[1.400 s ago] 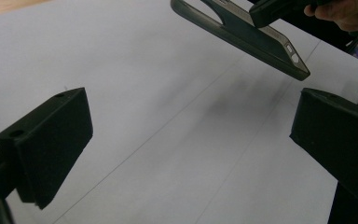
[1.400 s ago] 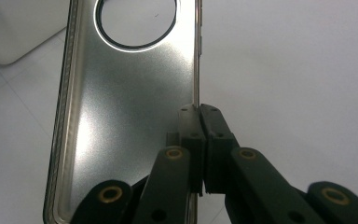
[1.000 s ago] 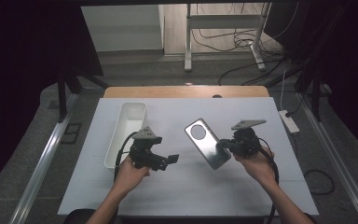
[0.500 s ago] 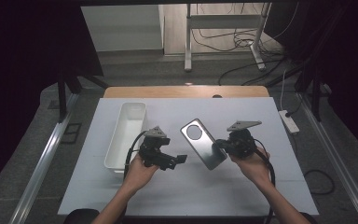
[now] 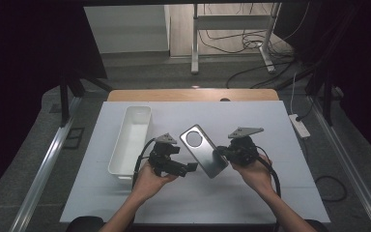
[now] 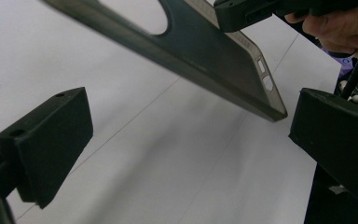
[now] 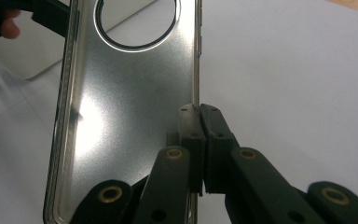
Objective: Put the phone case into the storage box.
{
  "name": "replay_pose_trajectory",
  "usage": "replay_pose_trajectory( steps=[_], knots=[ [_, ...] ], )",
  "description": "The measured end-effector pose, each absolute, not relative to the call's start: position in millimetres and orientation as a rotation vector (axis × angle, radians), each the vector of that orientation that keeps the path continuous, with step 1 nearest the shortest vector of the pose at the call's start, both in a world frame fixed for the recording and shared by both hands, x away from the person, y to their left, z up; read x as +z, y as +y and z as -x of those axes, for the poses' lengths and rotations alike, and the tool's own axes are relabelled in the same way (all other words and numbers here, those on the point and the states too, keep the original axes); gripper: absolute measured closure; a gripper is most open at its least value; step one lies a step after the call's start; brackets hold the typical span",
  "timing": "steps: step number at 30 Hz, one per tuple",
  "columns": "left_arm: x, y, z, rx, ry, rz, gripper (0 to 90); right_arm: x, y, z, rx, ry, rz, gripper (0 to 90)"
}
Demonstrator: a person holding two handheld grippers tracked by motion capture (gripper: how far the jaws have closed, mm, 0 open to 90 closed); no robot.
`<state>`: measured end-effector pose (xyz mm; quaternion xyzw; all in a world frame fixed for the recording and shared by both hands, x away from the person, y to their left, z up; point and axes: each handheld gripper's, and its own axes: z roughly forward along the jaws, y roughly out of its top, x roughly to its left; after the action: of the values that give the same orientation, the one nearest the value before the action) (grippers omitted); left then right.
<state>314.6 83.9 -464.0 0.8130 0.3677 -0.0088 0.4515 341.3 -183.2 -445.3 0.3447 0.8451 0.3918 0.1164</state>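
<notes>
We see the right gripper (image 5: 221, 152) with its jaws clamped on the long edge of a grey phone case (image 5: 204, 150), holding it tilted above the middle of the white desk (image 5: 280, 193); in the right gripper view the case (image 7: 126, 116) shows its round camera hole at the far end; the left gripper (image 5: 192, 167) sits just left of the case's near corner, jaws spread wide, nothing between them; a white tray (image 5: 130, 140) lies at the left.
</notes>
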Motion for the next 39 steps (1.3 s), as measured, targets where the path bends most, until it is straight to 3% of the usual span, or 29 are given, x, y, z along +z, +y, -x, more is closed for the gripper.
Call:
replay_pose_trajectory(
  steps=[9,16,20,29,35,39],
  knots=[
    [-464,79,-314,-0.021,0.915,-2.032,9.5,-448,-170,-335,1.171,2.492,-0.968,88.6],
    [-466,79,-314,-0.050,0.941,-2.029,25.1,-449,-162,-330,1.185,2.494,-0.931,88.6],
    [-466,83,-313,-0.063,0.973,-2.010,44.9,-451,-159,-328,1.186,2.500,-0.909,88.5],
    [-466,94,-315,-0.154,1.004,-1.927,78.6,-453,-152,-324,1.160,2.526,-0.874,87.7],
    [-461,91,-312,-0.107,0.976,-1.971,79.4,-453,-153,-325,1.173,2.534,-0.876,87.5],
    [-455,93,-311,-0.064,0.944,-2.001,79.6,-452,-157,-324,1.227,2.545,-0.882,81.2]
  ],
)
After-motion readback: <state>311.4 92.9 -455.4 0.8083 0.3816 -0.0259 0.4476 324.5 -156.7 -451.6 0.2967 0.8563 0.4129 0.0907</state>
